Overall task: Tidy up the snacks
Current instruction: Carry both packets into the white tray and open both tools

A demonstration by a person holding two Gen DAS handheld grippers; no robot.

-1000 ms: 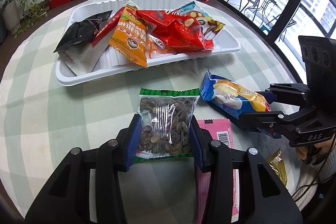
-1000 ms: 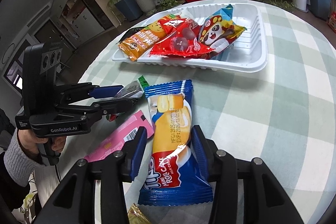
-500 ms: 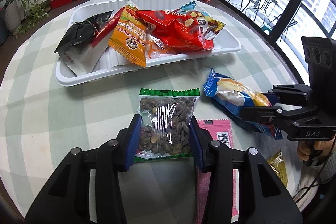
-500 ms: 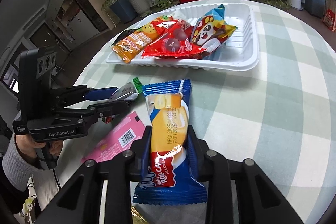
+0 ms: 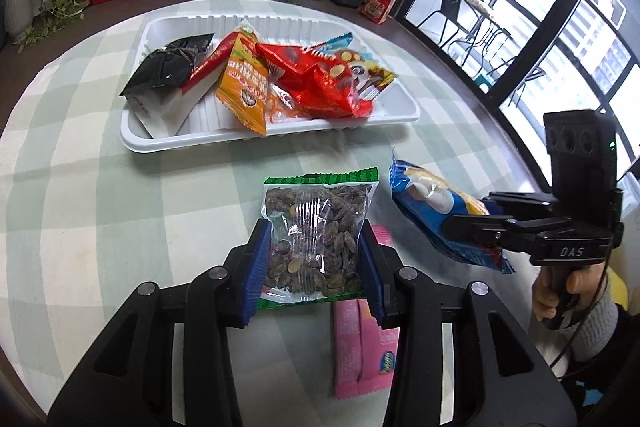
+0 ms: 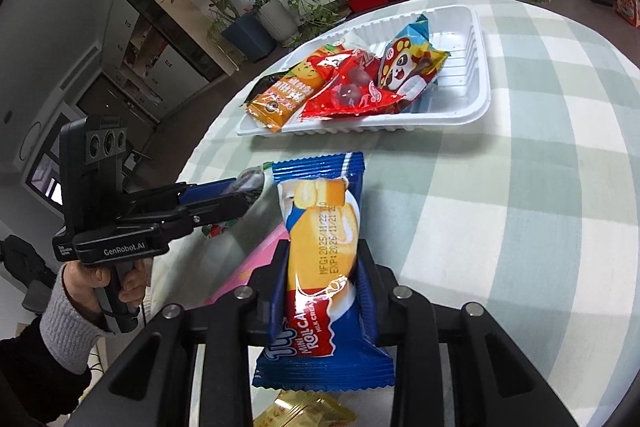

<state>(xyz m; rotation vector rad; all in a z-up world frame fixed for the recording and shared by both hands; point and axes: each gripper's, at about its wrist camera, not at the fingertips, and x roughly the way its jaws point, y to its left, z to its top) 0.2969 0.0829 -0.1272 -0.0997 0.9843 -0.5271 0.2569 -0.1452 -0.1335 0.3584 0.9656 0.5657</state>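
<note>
The left gripper (image 5: 316, 259) pinches a clear, green-edged bag of seeds (image 5: 318, 235) between its blue pads, the jaws pressed against both sides of the bag, which hangs above the checked tabletop (image 5: 100, 227). The right gripper (image 6: 324, 283) has its jaws drawn in tight on a blue mini roll cake packet (image 6: 322, 267), having just been closing on it; the wrapper buckles slightly between the pads and its far end sticks out past the fingertips. From the left wrist view the same packet (image 5: 436, 215) shows tilted and off the cloth, clamped in the right gripper (image 5: 472, 223), whose handle a hand (image 5: 560, 291) in a grey sleeve grips. A pink packet (image 5: 366, 351) lies flat on the tabletop beneath the left gripper, and a gold wrapper (image 6: 304, 411) lies just below the cake packet in the right wrist view. Farther back a white ribbed tray (image 5: 280, 139) sits on the tabletop, holding a black-and-white pouch (image 5: 168, 79), an orange packet (image 5: 244, 87), a red bag (image 5: 320, 87) and a panda-printed bag (image 6: 404, 71), piled overlapping toward one side, leaving the tray's other end bare.
</note>
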